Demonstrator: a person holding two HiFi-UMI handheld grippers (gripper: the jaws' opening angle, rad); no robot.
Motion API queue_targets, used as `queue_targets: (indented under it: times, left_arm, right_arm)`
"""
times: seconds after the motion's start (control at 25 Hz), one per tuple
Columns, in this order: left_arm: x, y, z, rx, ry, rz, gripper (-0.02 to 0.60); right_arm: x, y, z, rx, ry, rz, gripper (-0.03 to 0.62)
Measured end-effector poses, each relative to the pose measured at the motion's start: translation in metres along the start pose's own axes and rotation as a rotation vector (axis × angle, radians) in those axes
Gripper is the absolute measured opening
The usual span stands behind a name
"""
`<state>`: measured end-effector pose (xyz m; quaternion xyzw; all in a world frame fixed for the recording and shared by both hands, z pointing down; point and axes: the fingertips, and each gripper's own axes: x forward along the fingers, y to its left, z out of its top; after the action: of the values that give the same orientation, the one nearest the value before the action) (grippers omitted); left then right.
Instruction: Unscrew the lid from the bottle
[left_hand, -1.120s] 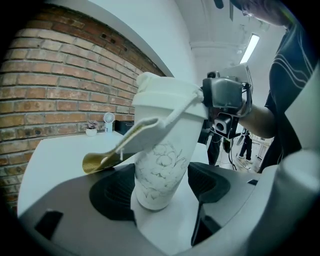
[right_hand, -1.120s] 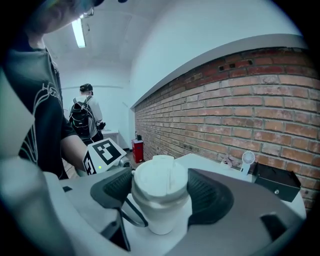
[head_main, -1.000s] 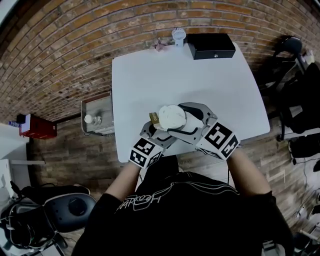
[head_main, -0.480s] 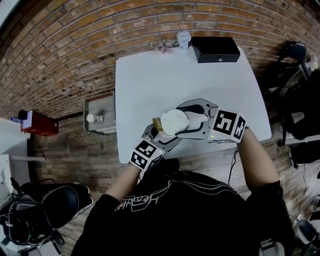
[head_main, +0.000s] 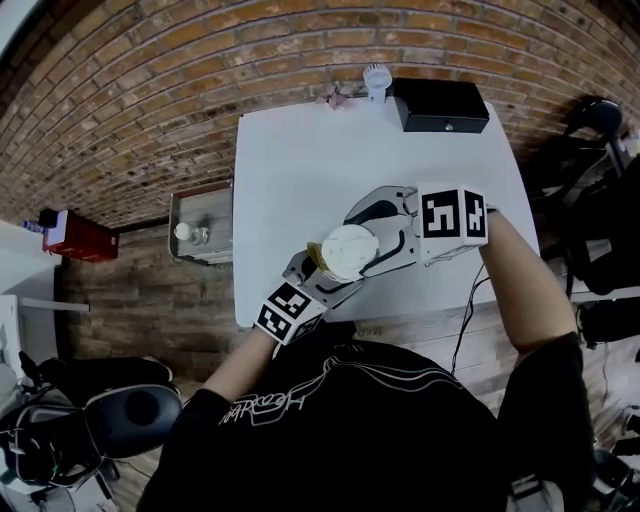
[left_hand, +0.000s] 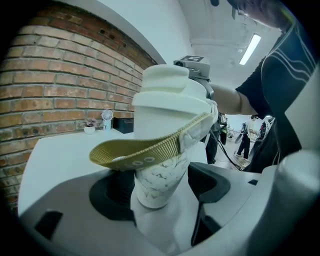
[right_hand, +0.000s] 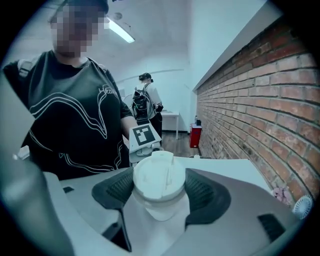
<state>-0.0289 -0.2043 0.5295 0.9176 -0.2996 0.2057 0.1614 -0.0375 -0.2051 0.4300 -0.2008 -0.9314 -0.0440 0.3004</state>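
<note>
A white bottle (left_hand: 159, 172) with a marbled body, a white lid (head_main: 348, 250) and an olive strap (left_hand: 150, 150) stands upright over the near edge of the white table (head_main: 300, 170). My left gripper (head_main: 322, 272) reaches in from below and is shut on the bottle's lower body, which sits between its dark pads (left_hand: 112, 187) in the left gripper view. My right gripper (head_main: 366, 238) comes in from the right. In the right gripper view its ribbed pads (right_hand: 202, 192) press on both sides of the lid (right_hand: 160, 180).
A black box (head_main: 440, 103) and a small white fan (head_main: 376, 78) sit at the table's far edge by the brick wall. A grey cart (head_main: 200, 235) stands left of the table, a red box (head_main: 75, 235) beyond it. Another person (right_hand: 146, 100) stands far back.
My right gripper has swung around the lid from the lower right to the bottle's right side, its marker cube moving up. The left gripper keeps the bottle in place.
</note>
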Motion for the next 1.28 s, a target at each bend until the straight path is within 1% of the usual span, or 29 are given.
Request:
queue_targets:
  times: [0.12, 0.24, 0.44, 0.48, 0.6, 0.72, 0.8, 0.84, 0.92, 0.96, 1.08, 1.16, 1.28]
  left_arm:
    - [-0.001, 0.000, -0.002, -0.001, 0.007, -0.004, 0.348]
    - [0.001, 0.000, 0.000, 0.010, 0.001, -0.005, 0.347]
    - [0.001, 0.000, 0.002, -0.001, -0.010, -0.003, 0.348]
    - [0.000, 0.000, 0.002, -0.001, -0.009, -0.005, 0.348]
    - [0.000, 0.001, 0.002, 0.001, -0.004, -0.011, 0.348]
    - [0.000, 0.000, 0.003, 0.000, -0.002, -0.014, 0.348]
    - [0.000, 0.000, 0.002, -0.003, 0.000, -0.017, 0.348]
    - [0.000, 0.000, 0.002, -0.003, 0.000, -0.019, 0.348]
    - [0.000, 0.001, 0.002, -0.003, 0.001, -0.019, 0.348]
    - [0.000, 0.001, 0.001, -0.002, 0.003, -0.018, 0.347]
    - [0.001, 0.001, 0.001, -0.001, 0.014, -0.019, 0.348]
    - [0.001, 0.001, 0.000, -0.003, 0.020, -0.020, 0.348]
    - [0.003, 0.002, 0.001, -0.003, 0.024, -0.019, 0.348]
  right_arm:
    - [0.001, 0.001, 0.001, -0.018, 0.015, 0.017, 0.314]
    - [0.000, 0.002, 0.000, -0.026, 0.025, -0.002, 0.316]
    - [-0.002, 0.003, 0.003, -0.021, 0.037, -0.074, 0.313]
    - [-0.003, 0.003, 0.005, -0.015, 0.025, -0.098, 0.326]
    - [-0.011, 0.001, 0.017, 0.021, -0.062, -0.204, 0.356]
    - [-0.020, -0.004, 0.029, 0.080, -0.140, -0.360, 0.374]
    - [-0.024, -0.008, 0.030, 0.147, -0.178, -0.471, 0.374]
    - [-0.026, -0.009, 0.030, 0.191, -0.208, -0.512, 0.374]
    - [-0.029, -0.011, 0.030, 0.282, -0.273, -0.574, 0.371]
    - [-0.030, -0.011, 0.028, 0.316, -0.288, -0.605, 0.374]
    - [-0.029, -0.010, 0.017, 0.398, -0.270, -0.714, 0.375]
    - [-0.028, -0.009, 0.011, 0.452, -0.265, -0.770, 0.371]
    - [-0.023, -0.006, 0.009, 0.498, -0.239, -0.845, 0.371]
